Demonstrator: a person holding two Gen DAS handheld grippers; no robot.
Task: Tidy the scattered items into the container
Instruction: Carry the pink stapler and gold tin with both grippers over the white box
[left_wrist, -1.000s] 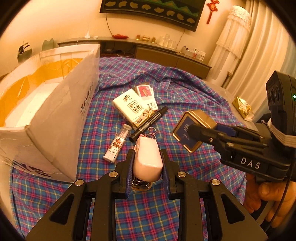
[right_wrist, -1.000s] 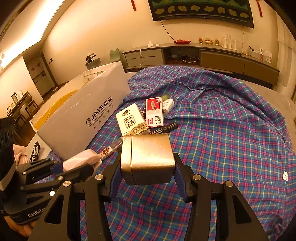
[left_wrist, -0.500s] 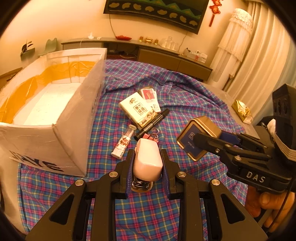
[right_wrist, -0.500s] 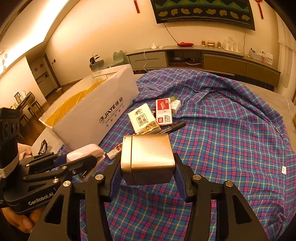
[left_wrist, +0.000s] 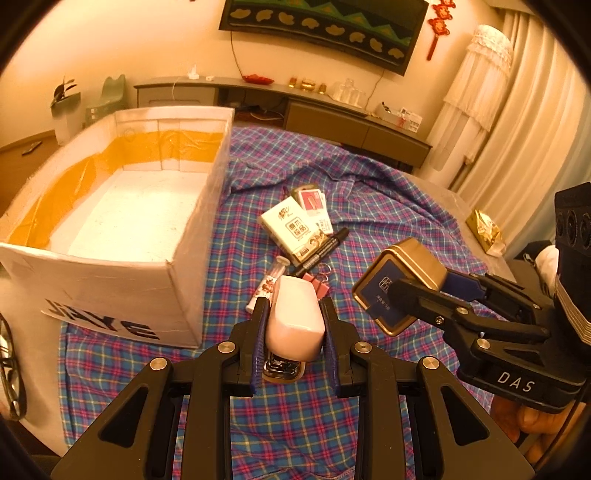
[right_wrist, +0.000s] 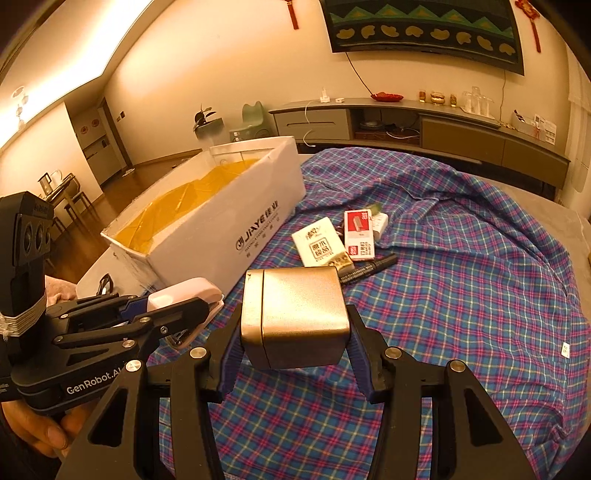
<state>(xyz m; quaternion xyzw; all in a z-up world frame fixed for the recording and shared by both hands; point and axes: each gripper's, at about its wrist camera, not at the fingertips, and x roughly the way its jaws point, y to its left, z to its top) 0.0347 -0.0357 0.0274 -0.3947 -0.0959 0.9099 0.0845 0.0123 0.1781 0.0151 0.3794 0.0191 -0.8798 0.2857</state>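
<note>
My left gripper (left_wrist: 293, 332) is shut on a pink stapler (left_wrist: 293, 319) and holds it above the plaid cloth, just right of the white cardboard box (left_wrist: 110, 273). My right gripper (right_wrist: 295, 328) is shut on a gold tin (right_wrist: 295, 314) with a blue lid, which also shows in the left wrist view (left_wrist: 400, 284). On the cloth lie a white carton (left_wrist: 290, 229), a red staple box (left_wrist: 314, 203), a black marker (left_wrist: 321, 253), a small tube (left_wrist: 267, 286) and a pink binder clip (left_wrist: 321, 284). The box is open, and its floor is bare.
The plaid cloth (right_wrist: 461, 295) covers the surface. A gold wrapped packet (left_wrist: 484, 230) lies at the far right edge. Glasses (left_wrist: 9, 365) lie left of the box. A low sideboard (right_wrist: 424, 125) runs along the back wall.
Both grippers have risen with their loads, so more of the box's inside shows. The left gripper has lifted the stapler off the cloth.
</note>
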